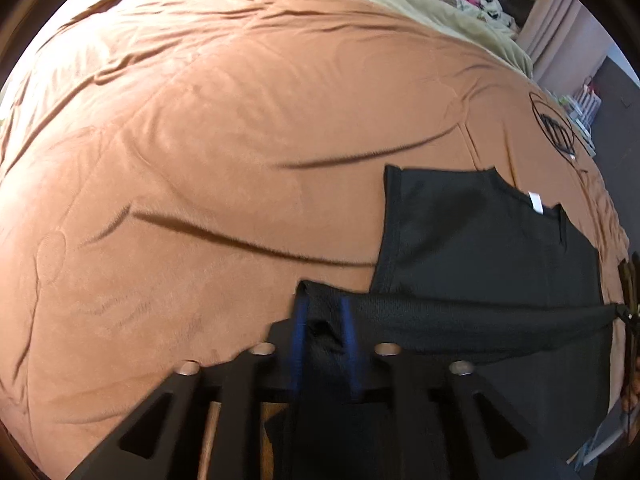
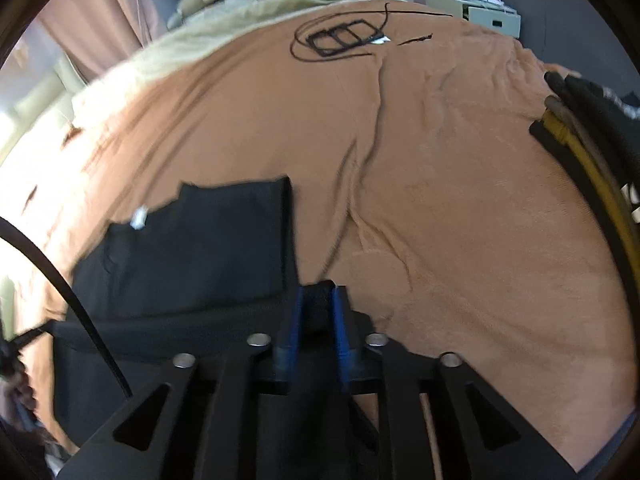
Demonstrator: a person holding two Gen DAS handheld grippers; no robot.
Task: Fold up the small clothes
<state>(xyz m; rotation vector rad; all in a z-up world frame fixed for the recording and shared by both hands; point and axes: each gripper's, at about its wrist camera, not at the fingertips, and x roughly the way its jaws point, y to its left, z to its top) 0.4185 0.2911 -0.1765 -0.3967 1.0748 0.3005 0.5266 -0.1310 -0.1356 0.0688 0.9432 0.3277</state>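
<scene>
Lying flat on the brown bedspread (image 1: 200, 140), black garment (image 1: 480, 248) has its near edge folded; 2 corners sit between the part-spread left gripper (image 1: 325, 304) and right gripper (image 2: 318, 294) fingers, grip uncertain.

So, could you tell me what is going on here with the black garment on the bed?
A person is folding a black garment on a brown blanket, a handheld gripper on each side. The left gripper and the right gripper each have a corner of the near edge between their blue fingers, lifted toward the collar end, which lies flat.
</scene>
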